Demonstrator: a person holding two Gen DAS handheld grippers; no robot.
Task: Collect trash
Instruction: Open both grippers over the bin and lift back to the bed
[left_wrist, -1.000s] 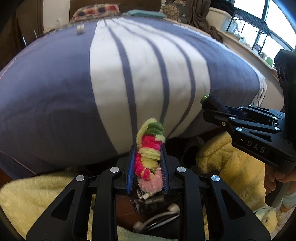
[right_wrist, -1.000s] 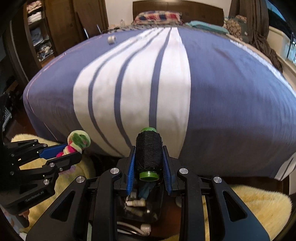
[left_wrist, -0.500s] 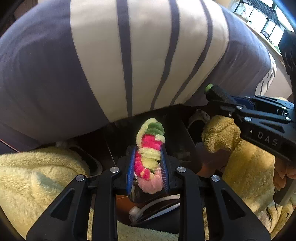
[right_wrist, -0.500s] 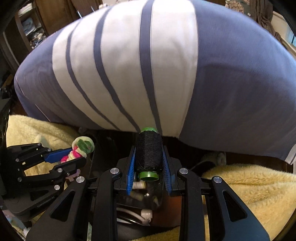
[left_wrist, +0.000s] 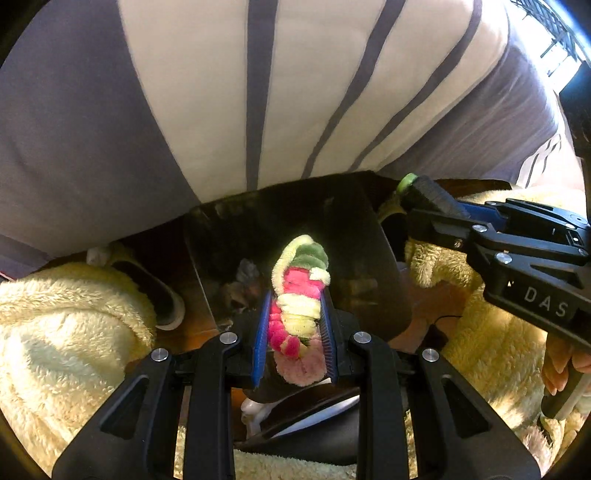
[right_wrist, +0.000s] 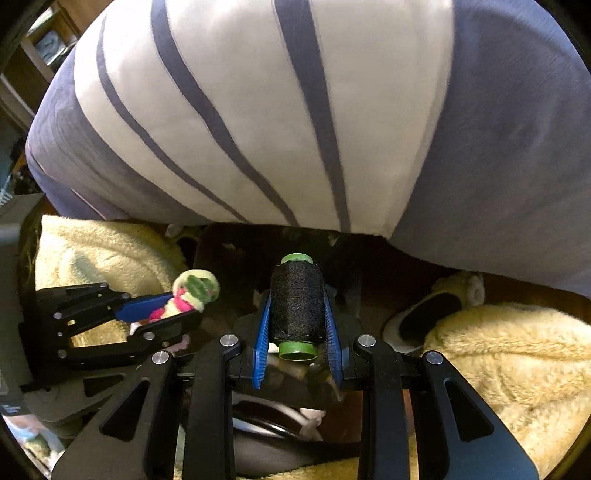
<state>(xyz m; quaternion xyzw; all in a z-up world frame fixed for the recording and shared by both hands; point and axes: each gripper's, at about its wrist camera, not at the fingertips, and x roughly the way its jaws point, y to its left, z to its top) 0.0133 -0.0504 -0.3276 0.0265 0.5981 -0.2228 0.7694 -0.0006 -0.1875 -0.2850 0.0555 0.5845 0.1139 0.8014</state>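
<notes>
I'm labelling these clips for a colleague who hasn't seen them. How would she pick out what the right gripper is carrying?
Start at the striped blue and white bedspread; below its edge, the right gripper is shut on a spool of black thread with green plastic ends. Unlike the fuzzy pink, yellow and green scrunchie in the left gripper beside it, it is dark, smooth and cylindrical.
</notes>
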